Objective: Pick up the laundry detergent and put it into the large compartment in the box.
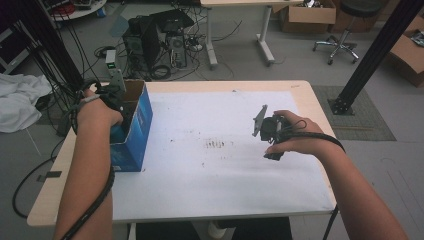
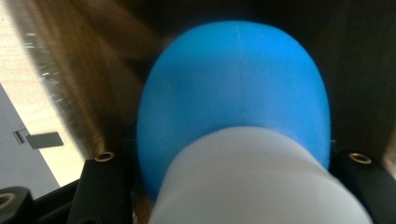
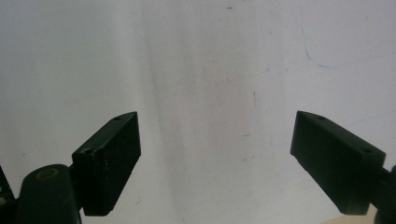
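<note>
My left gripper reaches down into an open blue cardboard box at the table's left edge. In the left gripper view its jaws stand on either side of a rounded blue object with a white lower part, and they look shut on it. The box's brown inner walls surround it. My right gripper hovers over the white sheet at the table's right side. In the right gripper view the right gripper is open wide, with nothing between its fingers but bare sheet.
A white cloth lies off the table to the left. Beyond the far edge stand a computer tower with tangled cables, a desk leg and an office chair. A black post rises at the right.
</note>
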